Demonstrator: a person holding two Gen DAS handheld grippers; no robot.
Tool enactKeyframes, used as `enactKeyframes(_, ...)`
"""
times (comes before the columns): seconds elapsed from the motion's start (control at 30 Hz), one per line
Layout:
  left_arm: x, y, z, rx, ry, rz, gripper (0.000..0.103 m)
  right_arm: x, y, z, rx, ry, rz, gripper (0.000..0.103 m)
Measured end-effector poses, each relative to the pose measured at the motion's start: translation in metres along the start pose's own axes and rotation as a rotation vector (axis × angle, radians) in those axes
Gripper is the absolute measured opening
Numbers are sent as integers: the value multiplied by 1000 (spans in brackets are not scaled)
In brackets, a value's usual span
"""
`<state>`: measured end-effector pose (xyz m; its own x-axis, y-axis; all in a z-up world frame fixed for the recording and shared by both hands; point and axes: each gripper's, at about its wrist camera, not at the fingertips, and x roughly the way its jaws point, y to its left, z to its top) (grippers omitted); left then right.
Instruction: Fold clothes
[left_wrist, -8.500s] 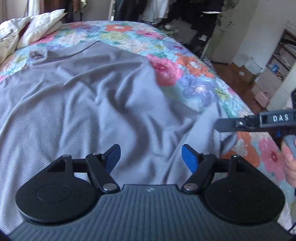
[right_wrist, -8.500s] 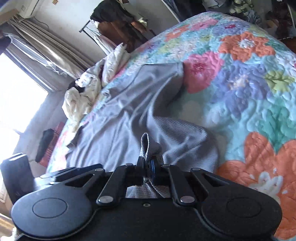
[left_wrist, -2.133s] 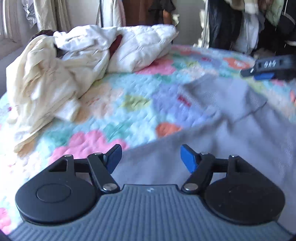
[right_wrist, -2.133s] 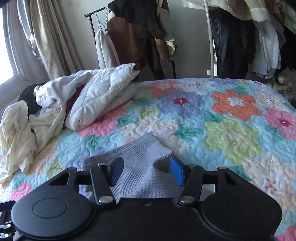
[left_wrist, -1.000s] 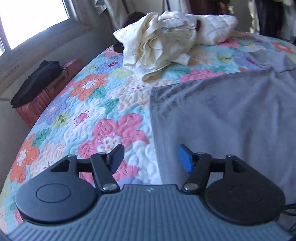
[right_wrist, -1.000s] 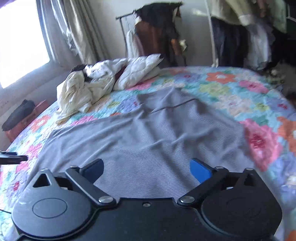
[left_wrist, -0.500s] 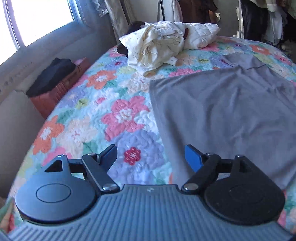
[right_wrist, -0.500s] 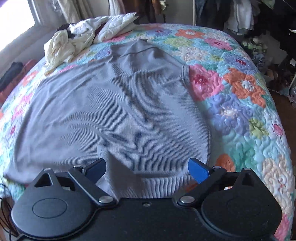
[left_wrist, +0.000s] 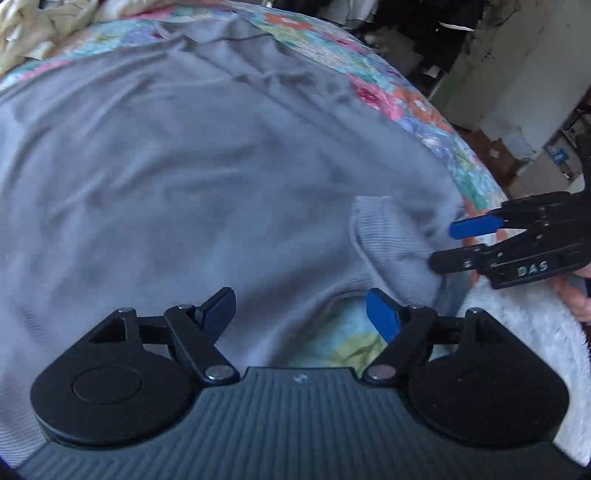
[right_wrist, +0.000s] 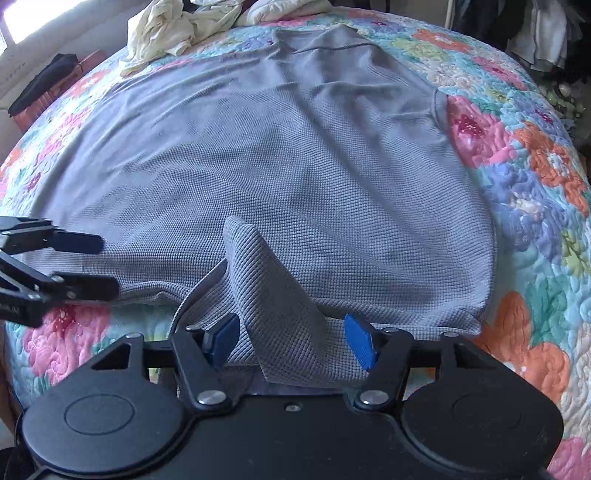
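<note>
Grey waffle-knit garment (right_wrist: 295, 166) lies spread flat on the floral quilted bed (right_wrist: 524, 206), its near hem at the bed edge. Right gripper (right_wrist: 291, 339) points down at a raised fold of that hem; the fold stands between its blue-padded fingers (right_wrist: 360, 341), which are closing, pads not yet pressing. Left gripper (left_wrist: 299, 314) hovers just beside over the same hem, fingers apart, nothing held. Farther off, cream crumpled bedding (right_wrist: 173, 26) sits at the bed's far end.
</note>
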<state>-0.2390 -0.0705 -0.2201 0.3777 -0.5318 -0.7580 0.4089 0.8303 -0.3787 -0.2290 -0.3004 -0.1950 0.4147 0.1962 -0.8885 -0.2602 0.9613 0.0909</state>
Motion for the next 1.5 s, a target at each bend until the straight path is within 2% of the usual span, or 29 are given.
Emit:
enactKeyframes(0.07, 23, -14, 2, -12, 35, -67, 79, 12, 0, 4, -4, 40, 13, 69)
enactKeyframes(0.13, 41, -18, 2, -51, 47, -81, 80, 23, 0, 9, -3, 80, 33, 69)
enactKeyframes(0.17, 49, -20, 1, -70, 50, -88, 79, 25, -1, 11, -8, 75, 30, 52)
enactKeyframes(0.2, 52, -20, 0, -86, 37, -95, 78, 27, -1, 13, -12, 70, 28, 9)
enactKeyframes(0.27, 53, -21, -1, -83, 23, -129, 72, 25, -5, 14, 6, 56, 6, 3)
enactKeyframes(0.3, 51, -21, -2, -69, 19, -152, 52, 19, -9, 11, 26, 36, -14, 3)
enactKeyframes(0.33, 49, -22, -2, -55, 16, -175, 26, 11, -14, 8, 46, 15, -29, 3)
enactKeyframes(0.37, 47, -22, -3, -43, 12, -193, 19, -1, -21, 2, 83, -8, -40, 3)
enactKeyframes(0.4, 44, -21, -3, -41, 9, -192, 18, -13, -28, -4, 121, -31, -51, 3)
enactKeyframes(0.47, 38, -19, -3, -40, 1, -189, 18, -38, -41, -17, 204, -77, -46, 3)
enactKeyframes(0.57, 30, -7, -5, -77, -15, -171, 18, -67, -52, -41, 321, -105, 39, 3)
enactKeyframes(0.7, 20, 7, -8, -69, -18, -95, 23, -73, -50, -50, 291, -64, -4, 3)
enactKeyframes(0.77, 17, 15, -12, -71, -7, -48, 28, -67, -50, -46, 279, -35, 26, 3)
enactKeyframes(0.8, 16, 19, -13, -73, 1, -27, 38, -65, -52, -43, 268, -17, 31, 4)
enactKeyframes(0.83, 19, 21, -14, -76, 20, -16, 43, -63, -54, -39, 261, -2, 37, 5)
enactKeyframes(0.93, 21, 28, -17, -86, 55, 3, 44, -66, -67, -29, 294, -33, 49, 21)
enactKeyframes(1.0, 19, 29, -17, -84, 57, -1, 46, -71, -79, -25, 375, -96, 41, 64)
enactKeyframes(1.03, 17, 29, -16, -81, 56, -7, 47, -73, -87, -25, 430, -142, 34, 70)
enactKeyframes(1.07, 16, 31, -15, -83, 54, -13, 48, -72, -96, -25, 480, -181, 33, 72)
enactKeyframes(1.17, 12, 38, -15, -104, 42, -31, 48, -54, -123, -19, 570, -239, -13, 72)
enactKeyframes(1.23, 10, 45, -17, -129, 33, -50, 48, -32, -141, -13, 594, -231, -60, 72)
enactKeyframes(1.3, 9, 55, -19, -167, 27, -79, 48, -8, -157, -10, 630, -220, -47, 72)
enactKeyframes(1.4, 10, 68, -21, -232, 20, -121, 48, 19, -170, -5, 674, -230, 25, 72)
enactKeyframes(1.47, 10, 75, -21, -259, 16, -140, 48, 32, -170, 2, 656, -245, 13, 72)
enactKeyframes(1.5, 11, 77, -21, -265, 14, -145, 48, 37, -169, 6, 632, -256, -5, 54)
